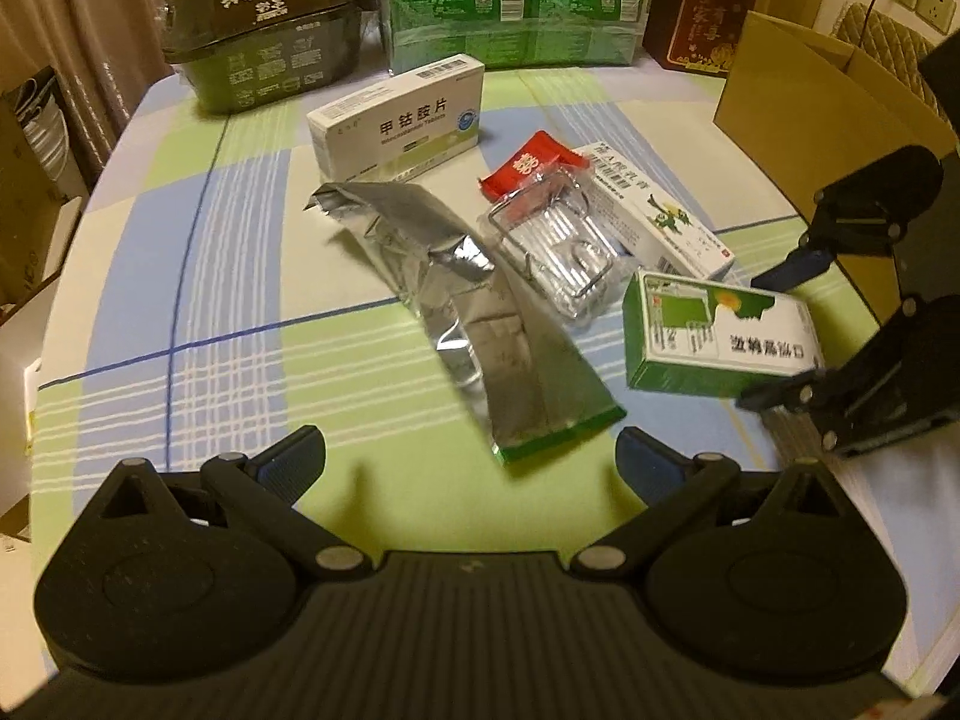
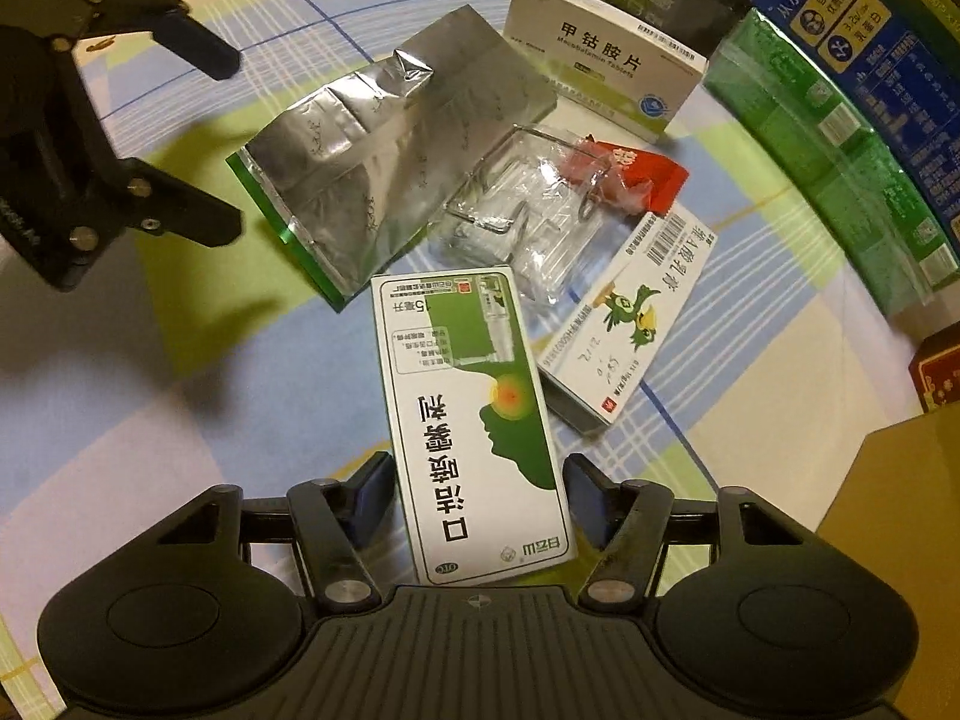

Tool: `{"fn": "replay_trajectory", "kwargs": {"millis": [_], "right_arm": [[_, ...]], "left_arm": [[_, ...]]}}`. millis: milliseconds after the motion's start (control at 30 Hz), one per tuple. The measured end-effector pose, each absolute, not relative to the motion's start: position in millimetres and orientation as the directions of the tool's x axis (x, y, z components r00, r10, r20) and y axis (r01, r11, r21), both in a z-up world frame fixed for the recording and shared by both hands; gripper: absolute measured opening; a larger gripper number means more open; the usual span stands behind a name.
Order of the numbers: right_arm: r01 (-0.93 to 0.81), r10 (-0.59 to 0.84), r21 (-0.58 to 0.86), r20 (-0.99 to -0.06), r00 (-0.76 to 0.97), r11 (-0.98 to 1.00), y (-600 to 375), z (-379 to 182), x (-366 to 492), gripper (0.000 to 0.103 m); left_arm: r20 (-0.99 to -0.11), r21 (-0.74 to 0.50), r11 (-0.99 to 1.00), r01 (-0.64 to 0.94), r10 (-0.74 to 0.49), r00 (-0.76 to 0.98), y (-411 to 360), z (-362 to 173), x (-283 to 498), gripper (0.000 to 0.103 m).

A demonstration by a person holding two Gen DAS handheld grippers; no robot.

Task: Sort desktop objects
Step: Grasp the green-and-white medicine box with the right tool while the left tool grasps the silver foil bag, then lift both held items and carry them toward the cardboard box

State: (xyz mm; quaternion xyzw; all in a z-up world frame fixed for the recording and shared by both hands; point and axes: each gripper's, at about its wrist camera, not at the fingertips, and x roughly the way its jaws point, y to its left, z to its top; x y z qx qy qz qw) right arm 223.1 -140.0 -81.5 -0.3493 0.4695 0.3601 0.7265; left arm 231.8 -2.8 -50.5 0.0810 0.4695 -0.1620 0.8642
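Stage: early; I judge the sorting as barely begun, since the loose things lie in one heap mid-counter [image 1: 198,252].
Right tool [image 2: 477,501]: straddles the green box [image 2: 474,420]; the left pad looks to be touching its side, a slim gap shows at the right, so it is not yet clamped.
Green box: lies on the counter at the near edge of the heap, just beside the bird box [image 2: 630,324].
Left tool [image 1: 471,456]: released, jaws wide, nothing between them, hanging over the foil pouch [image 1: 474,300].
Left to sort: foil pouch, clear pack [image 1: 558,252], red packet [image 1: 531,162], bird box, white box [image 1: 399,117].
Destination: perhaps the carton [image 1: 798,120] at the counter's right; nothing shows inside it from here.
Back row: big packages standing at the far edge, seemingly not part of the heap.
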Motion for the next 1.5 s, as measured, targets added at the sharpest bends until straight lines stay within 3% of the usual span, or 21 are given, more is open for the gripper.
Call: {"fn": "replay_trajectory", "kwargs": {"millis": [300,533,733,1233,1300,1367,1500], "right_arm": [[-0.850,0.202,-0.158,-0.934,0.294,0.503,-139.1,-80.8,221.8,0.057],[-0.842,0.206,-0.159,-0.931,0.302,0.516,-139.9,-81.7,220.0,0.057],[-0.825,0.217,-0.132,-0.931,0.293,0.550,-143.0,-79.0,215.3,0.055],[-0.753,0.237,-0.053,-0.933,0.272,0.656,-145.5,-68.9,174.8,0.054],[-0.745,0.245,-0.044,-0.930,0.273,0.665,-145.8,-68.2,170.7,0.054],[-0.743,0.255,-0.029,-0.930,0.265,0.668,-145.8,-68.9,168.0,0.054],[-0.740,0.266,-0.039,-0.920,0.289,0.671,-146.2,-69.8,164.4,0.054]], "left_arm": [[-0.837,-0.099,0.941,0.324,-0.255,0.485,-13.1,-59.9,263.5,0.089],[-0.846,-0.166,0.936,0.309,-0.297,0.443,-15.0,-69.0,275.3,0.048],[-0.844,-0.205,0.931,0.301,-0.324,0.428,-7.6,-65.9,265.2,0.033],[-0.895,-0.163,0.924,0.346,-0.286,0.343,47.6,-45.8,175.0,0.035],[-0.889,-0.151,0.933,0.328,-0.273,0.367,51.7,-39.7,169.5,0.043],[-0.878,-0.160,0.940,0.300,-0.275,0.391,55.4,-34.0,168.9,0.059],[-0.868,-0.169,0.955,0.243,-0.261,0.423,53.8,-31.9,182.6,0.066]]}}
